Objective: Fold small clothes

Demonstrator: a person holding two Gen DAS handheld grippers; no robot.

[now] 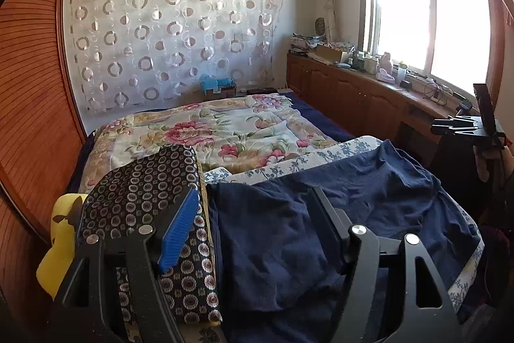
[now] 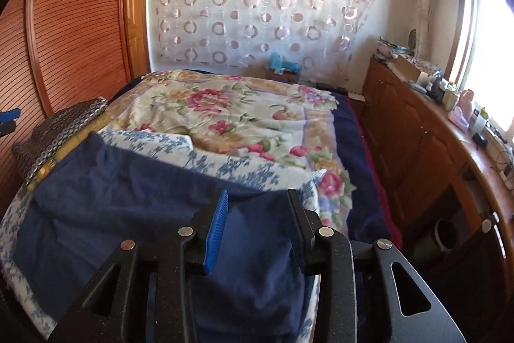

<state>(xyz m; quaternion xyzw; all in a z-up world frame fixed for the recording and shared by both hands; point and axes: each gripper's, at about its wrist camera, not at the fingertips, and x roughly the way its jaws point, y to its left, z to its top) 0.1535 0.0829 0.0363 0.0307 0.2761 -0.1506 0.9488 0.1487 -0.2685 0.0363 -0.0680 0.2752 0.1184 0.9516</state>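
A dark navy garment [image 1: 321,214] lies spread and rumpled on a blue-flowered white cloth [image 1: 289,164] at the near end of the bed. It also shows in the right wrist view [image 2: 128,201]. My left gripper [image 1: 253,201] is open and hovers over the garment's left part, nothing between the fingers. My right gripper [image 2: 257,198] is open over the garment's right corner near the bed edge, with cloth lying between the fingers, not pinched. The right gripper also shows in the left wrist view [image 1: 462,126] at far right.
A folded dark patterned cloth [image 1: 151,182] lies left of the garment, with a yellow object [image 1: 57,240] beside it. A floral quilt [image 1: 208,130] covers the bed beyond. A wooden sliding door [image 1: 29,85] stands left. A cluttered wooden cabinet [image 1: 369,89] runs under the window right.
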